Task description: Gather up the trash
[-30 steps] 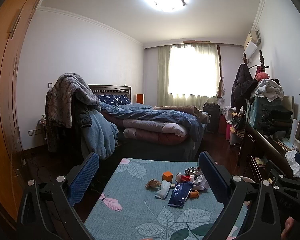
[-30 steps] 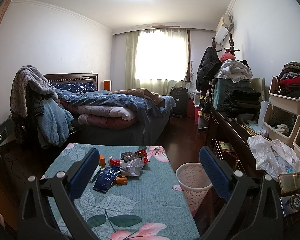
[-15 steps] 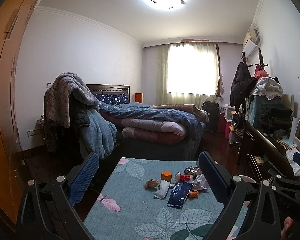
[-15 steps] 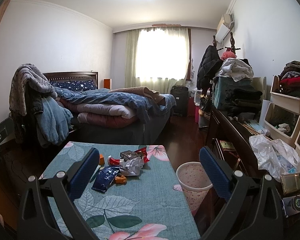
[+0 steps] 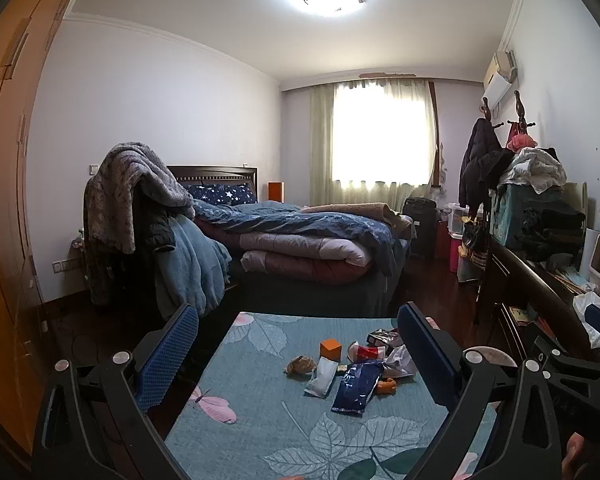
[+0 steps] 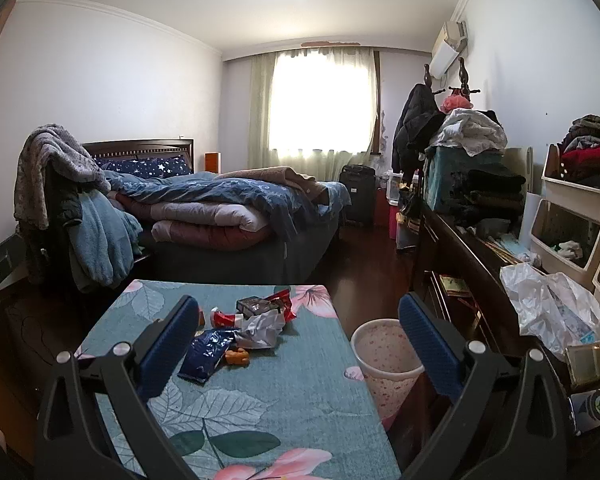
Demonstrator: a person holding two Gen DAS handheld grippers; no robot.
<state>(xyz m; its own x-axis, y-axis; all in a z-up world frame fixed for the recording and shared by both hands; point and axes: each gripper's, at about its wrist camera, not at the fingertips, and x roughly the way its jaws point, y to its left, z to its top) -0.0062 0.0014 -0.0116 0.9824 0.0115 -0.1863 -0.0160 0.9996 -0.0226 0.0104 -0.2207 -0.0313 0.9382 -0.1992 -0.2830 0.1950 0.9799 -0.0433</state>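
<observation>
Both my claws, left claw (image 5: 296, 360) and right claw (image 6: 300, 344), gape empty; blue wrapper (image 6: 209, 354) print unreadable, bin (image 6: 384, 354) half hidden behind desk (image 6: 292, 400).

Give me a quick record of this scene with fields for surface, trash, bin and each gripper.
surface: table with teal floral cloth
trash: dark blue wrapper, crumpled silver wrapper, red wrapper, orange cube, white packet
bin: pink speckled wastebasket, on the floor by the table's right edge
left gripper: open, holding nothing
right gripper: open, holding nothing

Wrappers (image 5: 356, 386) on floral table (image 5: 260, 412)
</observation>
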